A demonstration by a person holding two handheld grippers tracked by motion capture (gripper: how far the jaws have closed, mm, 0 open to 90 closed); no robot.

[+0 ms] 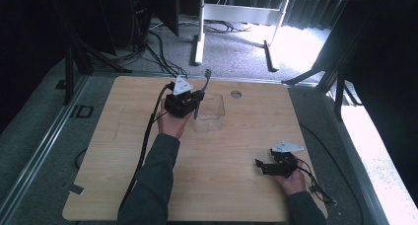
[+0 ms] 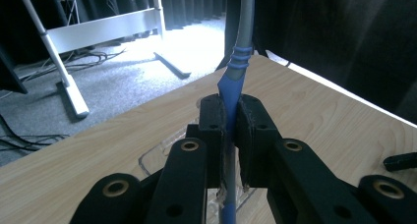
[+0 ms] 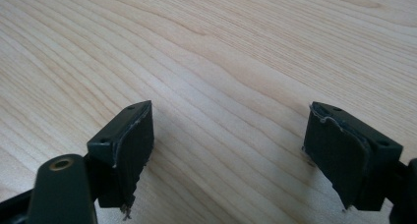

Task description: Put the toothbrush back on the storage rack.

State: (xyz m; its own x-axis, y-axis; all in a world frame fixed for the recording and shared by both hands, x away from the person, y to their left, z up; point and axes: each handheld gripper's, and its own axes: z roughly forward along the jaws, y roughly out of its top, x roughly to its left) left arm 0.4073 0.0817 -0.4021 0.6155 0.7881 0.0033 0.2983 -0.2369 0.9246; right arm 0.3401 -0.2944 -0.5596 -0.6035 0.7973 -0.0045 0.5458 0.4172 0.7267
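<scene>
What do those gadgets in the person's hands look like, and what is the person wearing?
Each hand-held gripper, left and right, is black, with two flat-padded jaws, brass-ringed screw holes and a grey three-cornered plate on top. A black cable trails from the left one. The sleeves are dark grey.

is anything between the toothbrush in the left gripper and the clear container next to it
Nothing visible. The left gripper is shut on the toothbrush, held upright at the near-left edge of the clear container, whose top is open. The right gripper rests open, well off to the side.
</scene>
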